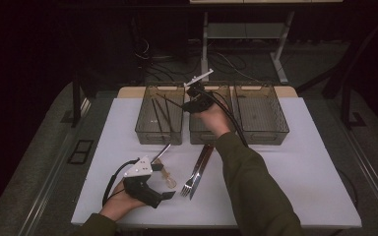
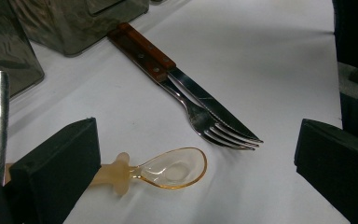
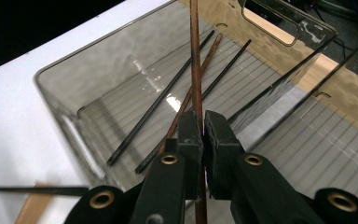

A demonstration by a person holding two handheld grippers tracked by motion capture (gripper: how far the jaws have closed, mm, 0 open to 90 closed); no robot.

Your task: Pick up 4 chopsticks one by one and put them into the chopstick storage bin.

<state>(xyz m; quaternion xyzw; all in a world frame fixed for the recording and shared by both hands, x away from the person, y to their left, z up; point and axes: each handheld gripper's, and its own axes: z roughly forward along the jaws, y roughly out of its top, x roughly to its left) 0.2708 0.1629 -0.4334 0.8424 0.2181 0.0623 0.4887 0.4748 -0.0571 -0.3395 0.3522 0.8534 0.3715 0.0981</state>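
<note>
Two claws work here: the right claw (image 3: pixel 203 135) is clamped on a thin brown wooden chopstick (image 3: pixel 195 60) above the smoky clear plastic bin (image 3: pixel 56 86) at the table's far edge. Near the front edge, the left claw (image 2: pixel 191 154) stands released around a small amber plastic spoon (image 2: pixel 172 168).

Both sleeves (image 1: pixel 256 187) were olive green. The left gripper (image 1: pixel 169 195) was black, with a white three-cornered plate (image 1: pixel 139 168) on top and a black cable (image 1: pixel 109 184) looping off it. The right gripper (image 3: pixel 203 135) was black too, with blocky pads (image 3: pixel 189 133), brass-coloured screws (image 3: pixel 169 159) and black cables (image 1: pixel 232 120).
</note>
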